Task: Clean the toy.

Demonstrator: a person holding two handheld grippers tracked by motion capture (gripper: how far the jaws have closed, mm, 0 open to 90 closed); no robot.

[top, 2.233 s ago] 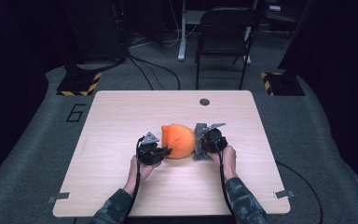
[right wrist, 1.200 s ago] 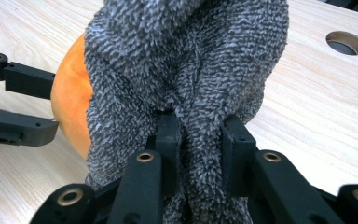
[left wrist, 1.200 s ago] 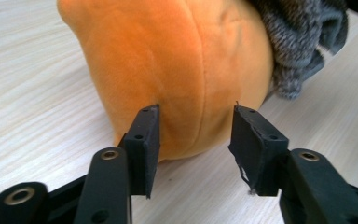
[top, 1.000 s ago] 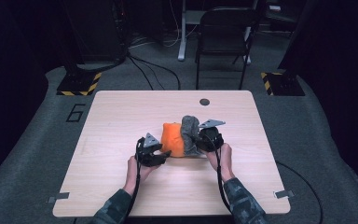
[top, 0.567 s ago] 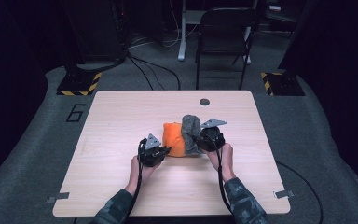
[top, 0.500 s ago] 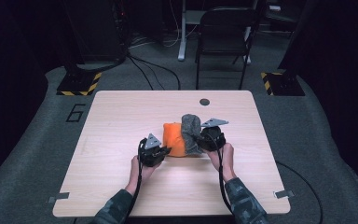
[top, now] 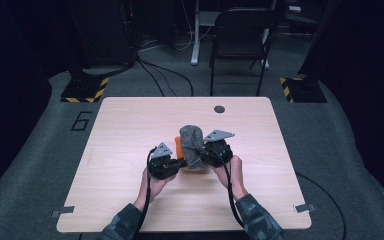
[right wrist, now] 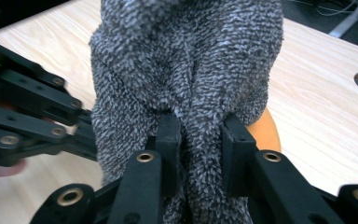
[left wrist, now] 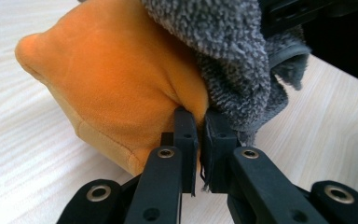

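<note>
The left gripper [left wrist: 199, 135] has just closed its jaws nearly flat on a thin edge of the orange cloth [left wrist: 116, 79], anchoring it. The right gripper [right wrist: 199, 140] pinches a thick fold of the grey fleece [right wrist: 186, 60], lifting it over the orange cloth, seemingly to drape it, at mid-table [top: 130, 125].

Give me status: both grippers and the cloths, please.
Left gripper just closed, pinching orange cloth. Right gripper shut on grey cloth, draped over the orange. Nothing in the way.
</note>
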